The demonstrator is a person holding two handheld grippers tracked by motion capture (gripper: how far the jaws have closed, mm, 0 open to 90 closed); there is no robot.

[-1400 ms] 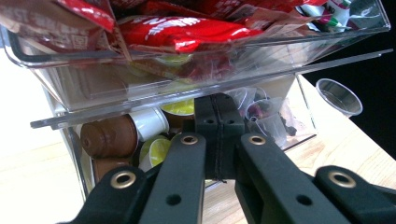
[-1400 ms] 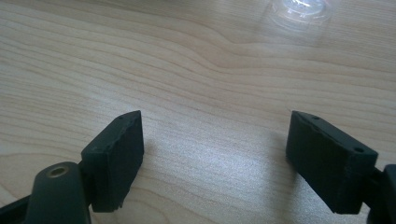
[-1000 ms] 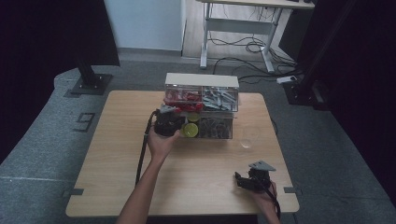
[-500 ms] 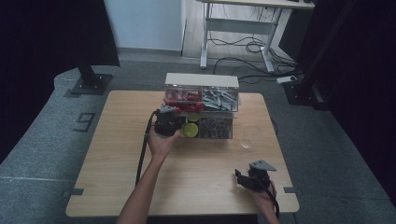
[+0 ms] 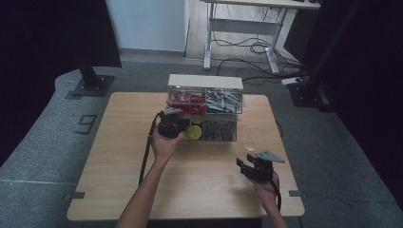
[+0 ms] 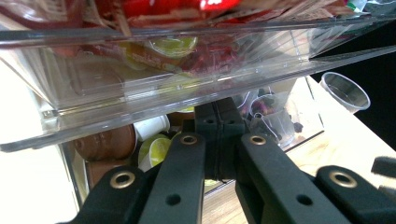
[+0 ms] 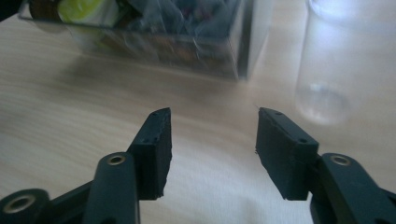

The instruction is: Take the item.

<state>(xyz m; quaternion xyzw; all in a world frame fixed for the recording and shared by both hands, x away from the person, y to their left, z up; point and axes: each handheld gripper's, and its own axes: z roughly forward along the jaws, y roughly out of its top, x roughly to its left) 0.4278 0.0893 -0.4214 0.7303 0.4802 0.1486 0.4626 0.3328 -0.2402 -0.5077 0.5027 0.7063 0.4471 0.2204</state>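
Left gripper (image 6: 217, 140) clamped shut at lower drawer (image 5: 216, 129) of organizer (image 5: 205, 81), table's far edge. Right gripper (image 7: 212, 149) near front-right corner, jaws just closing, nothing between them. Likely next: slide drawer, right to cup (image 7: 334, 60).

The high view is looking dim, its dark surroundings swallowing detail. Glare is whitening the clear cup (image 7: 327, 60) (blurred, too) in the right gripper view.

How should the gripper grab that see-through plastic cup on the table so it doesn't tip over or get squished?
Probably by the cup's side wall, about halfway up, coming in level from the person's side, where the right gripper already sits with open jaws. It stands upright, mouth up, apart from the clear drawer box. Its round, thin wall looks easy to crush, so close gently.
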